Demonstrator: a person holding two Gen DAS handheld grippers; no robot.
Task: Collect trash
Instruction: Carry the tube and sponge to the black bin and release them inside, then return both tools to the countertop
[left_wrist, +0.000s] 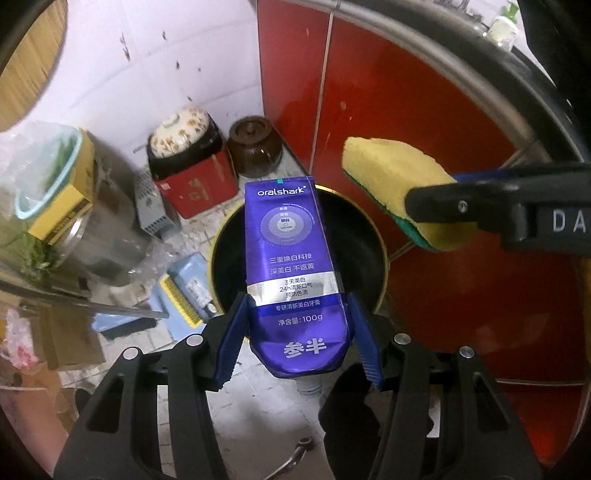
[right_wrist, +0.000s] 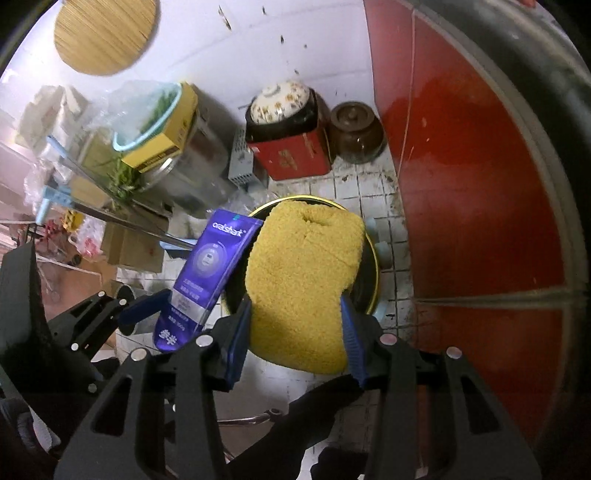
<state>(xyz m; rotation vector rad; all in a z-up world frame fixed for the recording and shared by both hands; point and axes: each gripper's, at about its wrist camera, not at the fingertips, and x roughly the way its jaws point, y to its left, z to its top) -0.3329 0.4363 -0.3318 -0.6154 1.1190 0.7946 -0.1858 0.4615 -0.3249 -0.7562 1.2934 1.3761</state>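
Purple and glossy, the flattened plastic toothpaste tube (left_wrist: 295, 273) with white "oralshark" lettering and a silver band stands cap-end down between the blue ribbed pads of the left gripper (left_wrist: 295, 339), which clamps its lower sides, so the tongs hold it at the tube's own width. The tube's crimped flat end points away from the camera, over the round black bin with the yellow rim (left_wrist: 384, 258) that stands on the grimy white-tiled floor (left_wrist: 258, 384). The right gripper (right_wrist: 295, 328) pinches a thick, coarse-textured yellow sponge with a green scouring layer (right_wrist: 303, 280); its blue pads press into the sponge's sides, which bulge above them. Both grippers point steeply downward, side by side, with the sponge also over the bin's mouth. In the left wrist view the sponge shows beside the tube, near the glossy red cabinet door (left_wrist: 424, 110). By the white tiled wall stand a brown glazed lidded jar (left_wrist: 255, 146) and a floral white ceramic bowl set upside down on a red box (left_wrist: 183, 136).
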